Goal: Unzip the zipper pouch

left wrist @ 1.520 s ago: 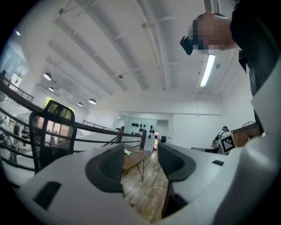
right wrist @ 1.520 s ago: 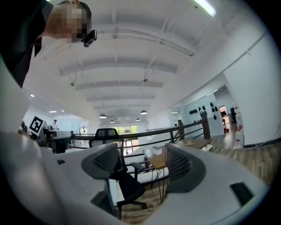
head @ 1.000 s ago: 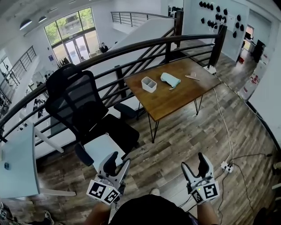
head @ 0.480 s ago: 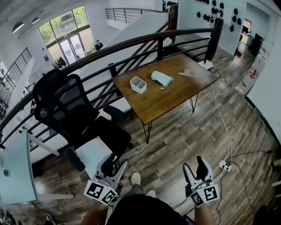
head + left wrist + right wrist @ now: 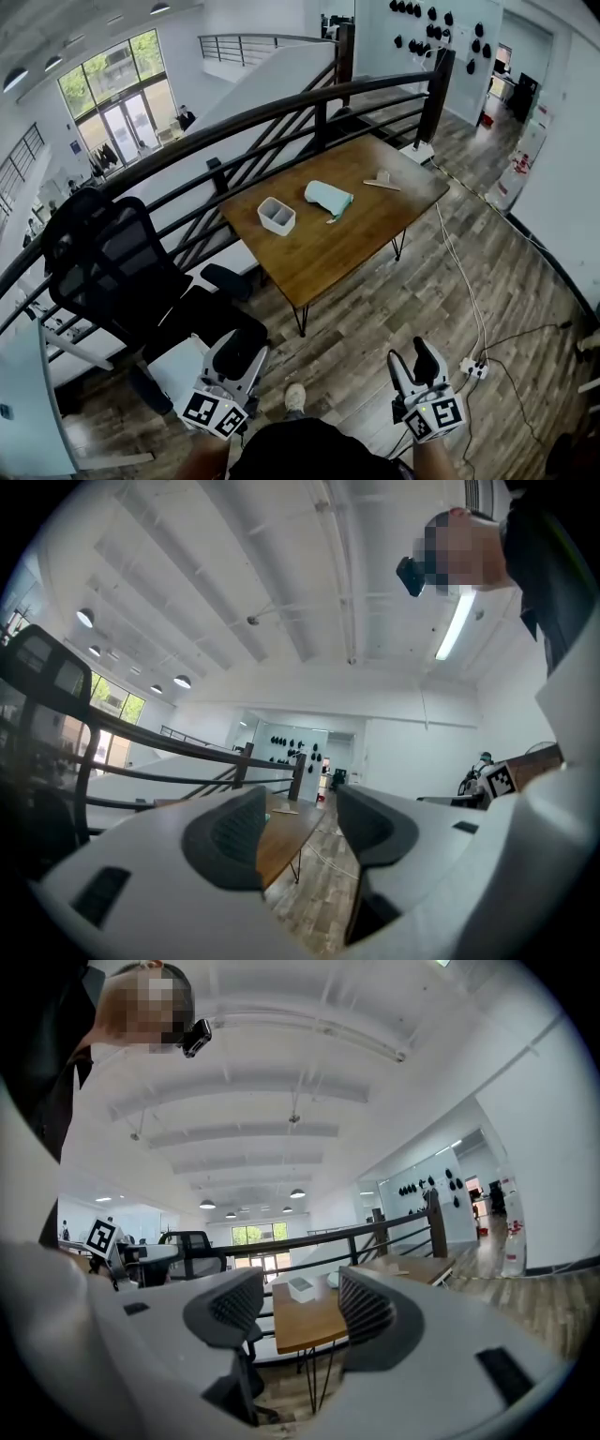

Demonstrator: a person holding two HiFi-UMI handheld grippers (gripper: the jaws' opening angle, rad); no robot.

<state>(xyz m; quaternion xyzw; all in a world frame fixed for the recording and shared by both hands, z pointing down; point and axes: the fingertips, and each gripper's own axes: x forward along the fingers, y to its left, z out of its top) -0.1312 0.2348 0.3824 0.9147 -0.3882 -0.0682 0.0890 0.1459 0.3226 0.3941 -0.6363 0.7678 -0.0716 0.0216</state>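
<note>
Left tongs gaping, right tongs closing on nothing (reopen them), both well short of the table where the pouch lies beside the white bin, so step in first, then pin one end.

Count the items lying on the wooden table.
3: a white bin leftmost, the zipper pouch beside it in the middle, a small flat object farthest right; none looks hidden.
</note>
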